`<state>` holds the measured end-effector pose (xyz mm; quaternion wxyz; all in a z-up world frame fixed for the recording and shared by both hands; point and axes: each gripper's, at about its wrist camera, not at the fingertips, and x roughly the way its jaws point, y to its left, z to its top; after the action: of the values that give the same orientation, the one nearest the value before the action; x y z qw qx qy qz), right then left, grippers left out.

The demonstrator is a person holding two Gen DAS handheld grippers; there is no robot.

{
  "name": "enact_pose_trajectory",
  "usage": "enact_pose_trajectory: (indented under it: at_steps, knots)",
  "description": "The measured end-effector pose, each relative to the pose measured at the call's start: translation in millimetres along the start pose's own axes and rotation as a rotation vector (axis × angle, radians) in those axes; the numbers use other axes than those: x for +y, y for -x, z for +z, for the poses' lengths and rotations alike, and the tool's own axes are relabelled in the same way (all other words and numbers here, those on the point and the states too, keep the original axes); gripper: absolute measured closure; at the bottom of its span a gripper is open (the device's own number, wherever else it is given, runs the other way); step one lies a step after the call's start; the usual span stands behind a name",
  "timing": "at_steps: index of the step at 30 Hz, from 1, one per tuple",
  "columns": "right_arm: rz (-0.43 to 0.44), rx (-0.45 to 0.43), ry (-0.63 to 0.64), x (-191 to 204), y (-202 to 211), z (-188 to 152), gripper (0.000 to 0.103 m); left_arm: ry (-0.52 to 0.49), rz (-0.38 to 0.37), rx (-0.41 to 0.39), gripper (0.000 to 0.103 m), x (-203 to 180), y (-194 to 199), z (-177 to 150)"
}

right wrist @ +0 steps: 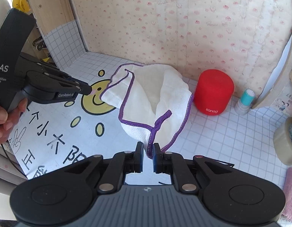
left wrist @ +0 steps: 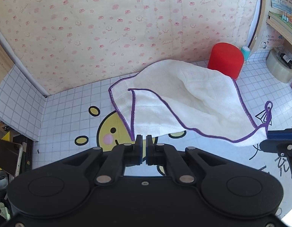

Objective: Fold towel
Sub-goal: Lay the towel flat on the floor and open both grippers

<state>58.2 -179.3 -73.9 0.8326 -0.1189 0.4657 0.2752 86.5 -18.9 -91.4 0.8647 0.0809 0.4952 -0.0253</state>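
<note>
Purple-edged towel (left wrist: 183, 102) between both grippers

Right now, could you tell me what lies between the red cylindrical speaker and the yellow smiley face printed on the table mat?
The white cloth towel with purple stitched edging fills that stretch between the red cylindrical speaker and the yellow smiley face; the right wrist view shows it best.

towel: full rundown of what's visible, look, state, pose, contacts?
The towel is a white, gauzy woven cloth with purple stitched edging and a purple hanging loop at one corner. It is partly folded and billowing, lifted off the grid-patterned mat at its near edge. The left claw is shut on one near corner and the right claw is shut on the loop corner. Its far part sags towards the mat in front of the red speaker; contact with the speaker is unclear.
</note>
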Motion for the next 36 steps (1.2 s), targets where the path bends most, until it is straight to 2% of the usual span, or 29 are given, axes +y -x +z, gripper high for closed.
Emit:
enact_pose_trajectory:
  at_steps: [12,16,20,27,36]
  knots:
    - [0.040,0.076,0.043,4.1,-10.2,-42.9,0.094,0.013,-0.044,0.049,0.099,-51.1,-14.1,-31.4]
    - [0.058,0.094,0.052,1.7,-9.6,-51.8,0.088,0.020,-0.032,0.062,0.099,-56.5,-14.5,-38.5]
    - [0.068,0.071,0.070,1.4,-1.6,-49.4,0.079,0.022,-0.026,0.064,0.099,-58.9,-12.8,-40.6]
    - [0.052,0.049,0.087,5.3,5.6,-38.9,0.079,-0.001,-0.045,0.041,0.099,-60.0,-5.4,-39.0]
    - [0.011,0.025,0.074,18.3,6.2,-23.5,0.079,-0.044,-0.055,0.039,0.099,-43.2,2.0,-40.2]
